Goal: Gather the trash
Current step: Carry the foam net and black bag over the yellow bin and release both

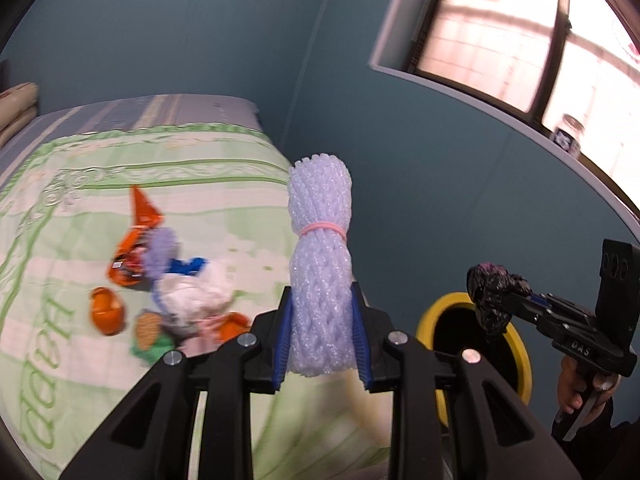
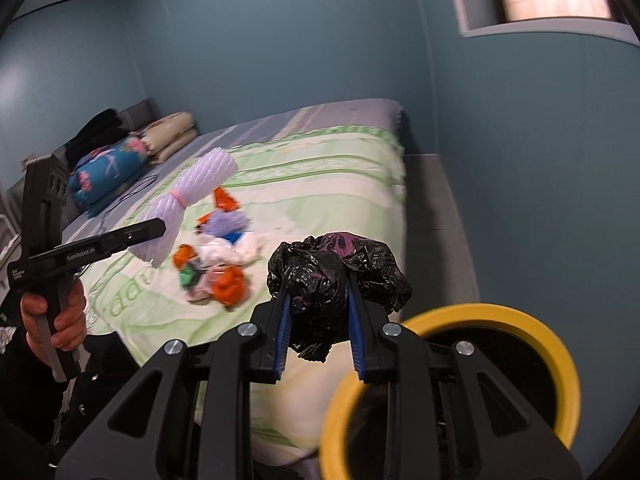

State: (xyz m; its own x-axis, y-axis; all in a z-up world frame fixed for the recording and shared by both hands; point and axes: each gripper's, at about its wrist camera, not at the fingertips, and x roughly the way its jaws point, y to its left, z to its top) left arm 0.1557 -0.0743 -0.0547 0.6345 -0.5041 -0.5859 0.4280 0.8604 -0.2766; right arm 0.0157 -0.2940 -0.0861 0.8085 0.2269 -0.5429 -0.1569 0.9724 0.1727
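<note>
Beside the bed [image 2: 320, 168], the right claw [image 2: 318, 312] pinches a crumpled black plastic bag [image 2: 340, 268] near the yellow-rimmed bin [image 2: 520, 320], the left claw [image 1: 322, 320] clamps a banded white foam-net roll [image 1: 320, 248]; each should hang squarely over the opening before letting go.

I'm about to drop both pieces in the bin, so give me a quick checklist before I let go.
1. Left tongs clamped on foam net roll: ok.
2. Right tongs clamped on crumpled black bag: ok.
3. Yellow-rimmed bin mouth unblocked: ok.
4. Black bag over the bin mouth: cannot tell.
5. Foam roll over the bin: not ok, it is beside it.
6. Bed free of trash: not ok, a pile of scraps remains.
</note>
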